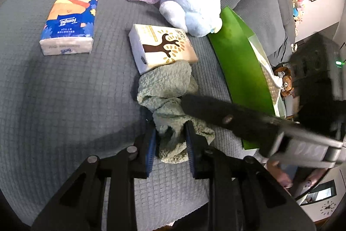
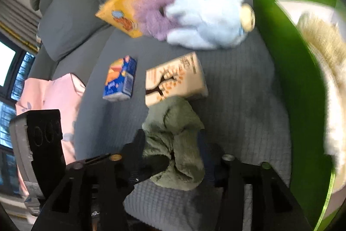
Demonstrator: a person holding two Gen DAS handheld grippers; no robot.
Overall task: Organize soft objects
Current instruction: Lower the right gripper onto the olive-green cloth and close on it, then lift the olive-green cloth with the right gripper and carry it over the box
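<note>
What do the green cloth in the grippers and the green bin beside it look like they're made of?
Green cloth: soft woven or knitted fabric, matte, with a puckered waffle-like texture; it crumples and drapes between the left gripper fingers. Green bin: likely rigid plastic, smooth and slightly glossy, with a thin flat wall and a straight edge.

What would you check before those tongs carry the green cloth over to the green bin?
1. Left tongs closed on the sage-green cloth: ok, the blue pads pinch its near end.
2. Right tongs gripping the same cloth: cannot tell; the view is blurred and cloth sits between the fingers.
3. Cloth free of neighbours: not ok, its far end touches the tree-print tissue pack.
4. Green bin open to receive it: ok, though a cream fabric already lies inside.
5. Path to the bin: not ok, the right tongs' body crosses between cloth and bin in the left view.
</note>
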